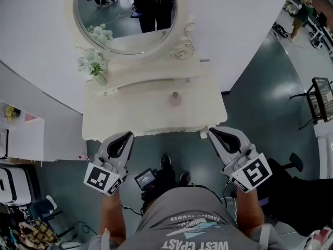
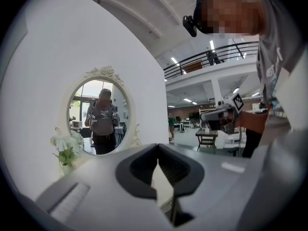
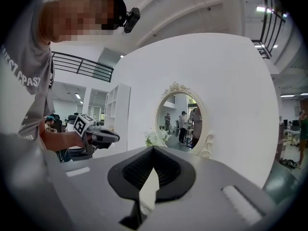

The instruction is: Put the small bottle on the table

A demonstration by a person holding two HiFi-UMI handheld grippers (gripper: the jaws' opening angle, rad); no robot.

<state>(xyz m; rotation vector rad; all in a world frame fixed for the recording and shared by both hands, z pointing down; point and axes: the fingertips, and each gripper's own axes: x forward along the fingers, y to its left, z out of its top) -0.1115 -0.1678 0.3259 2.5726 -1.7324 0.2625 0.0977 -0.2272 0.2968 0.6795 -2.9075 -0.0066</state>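
Observation:
A small pinkish bottle (image 1: 176, 98) stands upright on the cream dressing table (image 1: 135, 113), right of its middle. My left gripper (image 1: 126, 136) hovers at the table's front left edge, jaws shut with nothing between them. My right gripper (image 1: 212, 132) hangs by the front right corner, also shut and empty. Both are well short of the bottle. In the left gripper view the dark pads (image 2: 139, 170) meet at the tip and the other gripper (image 2: 216, 114) shows to the right. The right gripper view shows its own closed tip (image 3: 153, 148); the bottle is hidden in both gripper views.
An oval mirror (image 1: 125, 14) rises behind the table, and a vase of white flowers (image 1: 93, 64) stands at its back left. A white shelf unit (image 1: 21, 134) is to the left, a black wire stand (image 1: 320, 98) at the far right. The floor is grey-green.

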